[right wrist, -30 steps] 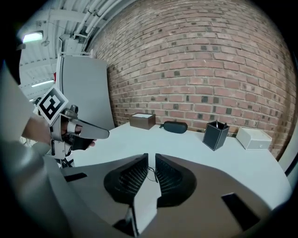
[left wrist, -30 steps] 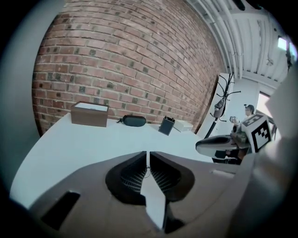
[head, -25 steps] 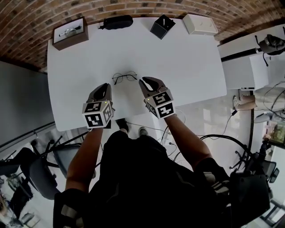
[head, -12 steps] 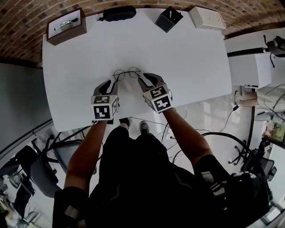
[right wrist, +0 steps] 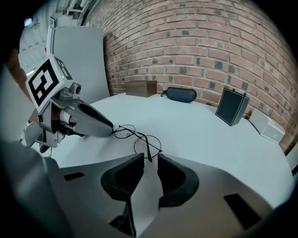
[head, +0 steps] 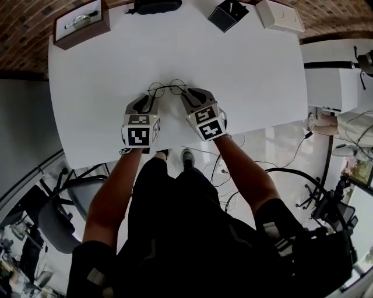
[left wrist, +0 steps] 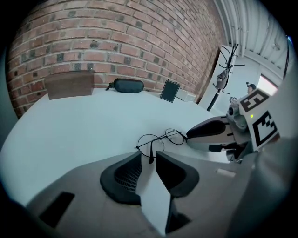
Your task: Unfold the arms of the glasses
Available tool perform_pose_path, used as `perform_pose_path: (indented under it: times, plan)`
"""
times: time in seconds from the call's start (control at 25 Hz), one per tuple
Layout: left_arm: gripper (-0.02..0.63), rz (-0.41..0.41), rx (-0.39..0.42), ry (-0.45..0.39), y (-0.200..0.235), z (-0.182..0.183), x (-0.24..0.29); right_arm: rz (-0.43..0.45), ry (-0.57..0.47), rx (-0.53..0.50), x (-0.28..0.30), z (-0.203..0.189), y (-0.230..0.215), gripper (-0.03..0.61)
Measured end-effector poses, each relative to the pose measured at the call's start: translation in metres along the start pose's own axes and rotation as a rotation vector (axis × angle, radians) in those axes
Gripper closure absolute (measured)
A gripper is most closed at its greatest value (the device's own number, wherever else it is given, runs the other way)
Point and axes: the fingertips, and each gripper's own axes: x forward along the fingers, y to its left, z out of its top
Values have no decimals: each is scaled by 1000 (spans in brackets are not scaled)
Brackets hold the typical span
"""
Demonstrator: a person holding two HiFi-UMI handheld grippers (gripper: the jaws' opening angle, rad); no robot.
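Reaching forward from the body, two forearms (head: 113, 192) slant down toward the table. Each carries a smooth grey-shelled gripper topped by a cube (head: 139, 131) of black-and-white square markers. The left gripper (head: 149, 100) and the right gripper (head: 191, 95) point away and downward, low over the smooth white table (head: 250, 70), with their tips angled toward each other. Both have just been opening their jaws, and each pair of dark pads now stands apart with a wedge-shaped gap. One left pad shows a fine grid.

The glasses (head: 168, 88) are thin black wire with two round lenses. They lie flat on the table just beyond the tips, their arms not yet unfolded. In the left gripper view the curved end of one arm reaches between the left jaw tips, and neither pad closes on it. In the right gripper view the other arm's end sits likewise between the right jaws, unpinched.

Along the table's far edge stand a brown box (head: 80, 23), a dark oval case (head: 154, 7), a black square box (head: 228, 14) and a white box (head: 280, 16). A red brick wall (left wrist: 116, 37) rises behind them.
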Motion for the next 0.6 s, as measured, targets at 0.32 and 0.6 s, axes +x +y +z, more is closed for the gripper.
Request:
perform_pose_path:
  times: [0.32, 0.6]
  plan:
    - [518, 29, 96, 42, -4, -10, 9, 1, -9, -16, 4, -2, 3, 511]
    - [530, 55, 131, 71, -5, -9, 9, 4, -16, -8, 3, -3, 6, 531]
